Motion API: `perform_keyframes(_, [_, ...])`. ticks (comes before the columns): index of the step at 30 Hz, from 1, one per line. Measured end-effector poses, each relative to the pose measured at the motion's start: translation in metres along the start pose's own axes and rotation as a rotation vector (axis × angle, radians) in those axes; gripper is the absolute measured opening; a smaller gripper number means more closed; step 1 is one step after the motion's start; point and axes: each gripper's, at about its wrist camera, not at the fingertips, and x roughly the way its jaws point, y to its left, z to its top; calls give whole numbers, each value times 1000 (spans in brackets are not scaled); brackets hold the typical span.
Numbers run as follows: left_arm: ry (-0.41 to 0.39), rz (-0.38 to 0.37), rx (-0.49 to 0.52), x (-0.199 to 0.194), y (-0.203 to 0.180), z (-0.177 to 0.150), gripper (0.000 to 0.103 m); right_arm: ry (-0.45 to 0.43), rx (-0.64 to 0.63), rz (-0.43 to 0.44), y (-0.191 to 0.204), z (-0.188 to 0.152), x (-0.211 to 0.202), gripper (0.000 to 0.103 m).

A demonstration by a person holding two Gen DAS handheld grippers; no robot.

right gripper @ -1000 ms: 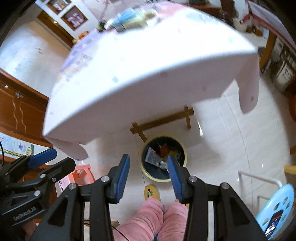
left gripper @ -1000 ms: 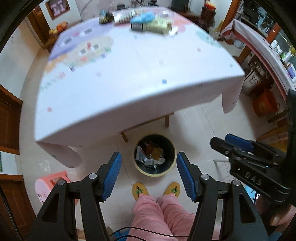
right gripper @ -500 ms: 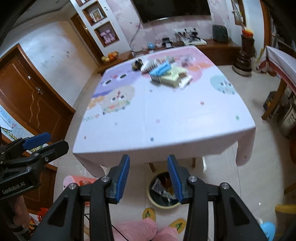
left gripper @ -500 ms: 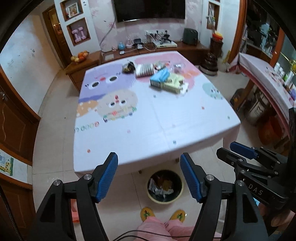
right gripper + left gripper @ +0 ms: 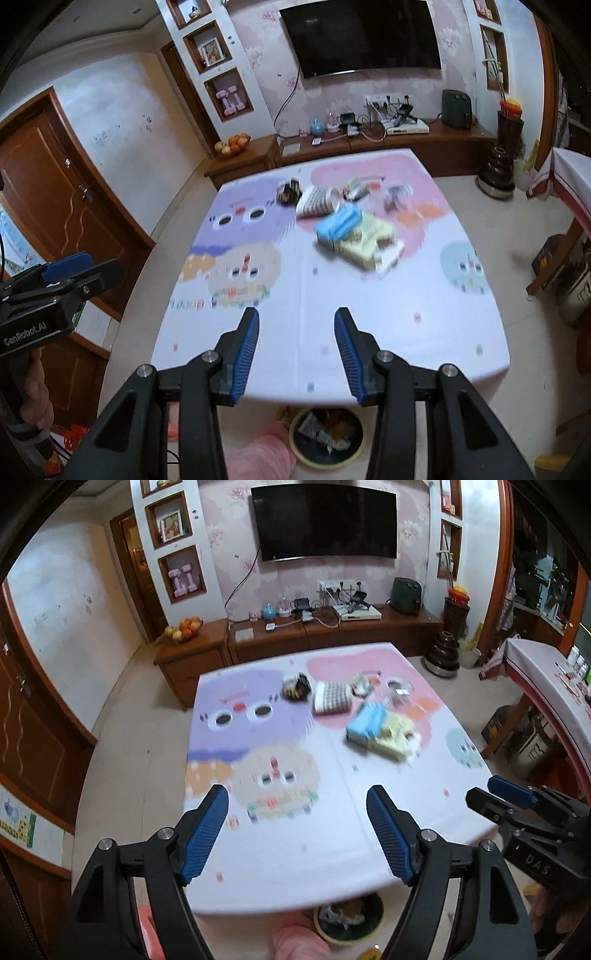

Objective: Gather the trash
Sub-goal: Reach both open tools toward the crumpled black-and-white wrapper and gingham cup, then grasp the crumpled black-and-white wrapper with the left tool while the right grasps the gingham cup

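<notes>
**Both tongs up from the bin, empty, facing the surface**

Since the earlier frame both tongs have risen from over the bin, so the view now takes in the whole surface instead of its near edge. The left tongs (image 5: 297, 834) have just been opening and stand wide, nothing between the blue pads. The right tongs (image 5: 295, 356) stand partly open, also empty.

Nearest, the bin (image 5: 327, 435) sits on the floor under the near edge of the surface (image 5: 332, 295), with wrappers inside, beside a pink trouser leg (image 5: 258, 458).

The near half of the patterned cloth is bare. Further back lies the trash: a blue box (image 5: 338, 223) resting on a pale yellow box (image 5: 369, 240), a checked packet (image 5: 331, 698), a dark wrapper (image 5: 295, 687) and small blurred scraps. Beyond stand a wooden cabinet (image 5: 332, 635) and a wall television (image 5: 325, 520).
</notes>
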Motion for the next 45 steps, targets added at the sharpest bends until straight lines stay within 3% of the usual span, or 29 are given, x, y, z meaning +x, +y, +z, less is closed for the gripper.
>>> perform_keyframes(4, [0, -30, 32, 46, 20, 53, 78, -9, 40, -25, 0, 46, 30, 43])
perform_keyframes(9, [66, -98, 70, 123, 40, 114, 78, 20, 118, -73, -2, 104, 89, 43])
perform_keyframes(16, [172, -174, 79, 255, 62, 166, 78, 85, 187, -133, -7, 159, 192, 43])
perform_keyframes(22, [275, -250, 26, 360, 70, 185, 78, 166, 269, -181, -27, 179, 277, 43])
perform_keyframes(28, [352, -295, 28, 429, 52, 191, 78, 229, 309, -227, -46, 180, 330, 43])
perform_keyframes(39, [433, -315, 83, 485, 22, 185, 79, 259, 329, -222, -52, 166, 358, 42])
perform_keyframes(45, [466, -335, 64, 502, 14, 184, 79, 238, 316, -194, -45, 163, 359, 29])
